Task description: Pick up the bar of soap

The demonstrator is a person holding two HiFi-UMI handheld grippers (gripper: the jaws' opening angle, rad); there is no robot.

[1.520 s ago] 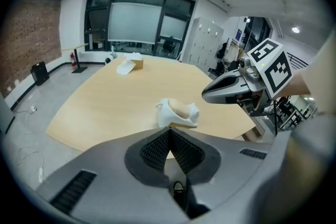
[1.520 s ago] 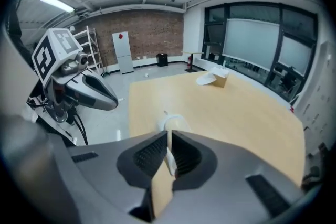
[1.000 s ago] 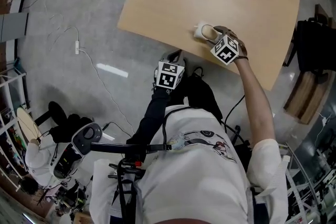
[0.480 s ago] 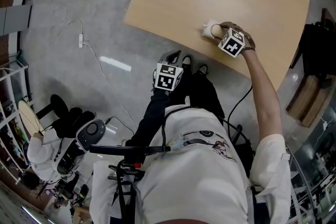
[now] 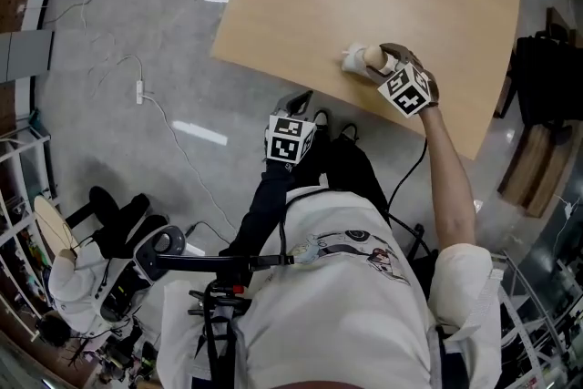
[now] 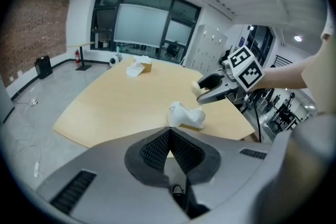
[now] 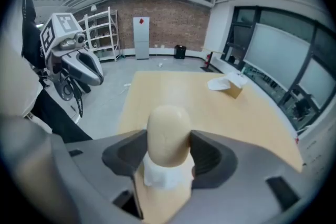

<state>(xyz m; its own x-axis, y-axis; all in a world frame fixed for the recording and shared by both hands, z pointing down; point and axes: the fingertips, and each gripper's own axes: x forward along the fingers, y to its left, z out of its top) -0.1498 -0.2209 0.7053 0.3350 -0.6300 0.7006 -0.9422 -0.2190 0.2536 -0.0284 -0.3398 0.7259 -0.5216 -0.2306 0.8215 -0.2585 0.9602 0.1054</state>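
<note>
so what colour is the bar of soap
The soap is pale beige; right gripper view shows it best.

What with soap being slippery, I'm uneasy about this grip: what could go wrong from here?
1. The right gripper pinches the bar of soap by its smooth, rounded sides, and much of the bar sticks out past the jaws. It may squirt free or twist.
2. The bar is above the table close to its near edge, so if it drops it might bounce to the floor.
3. If it drops, it could also knock the white piece lying below.
</note>
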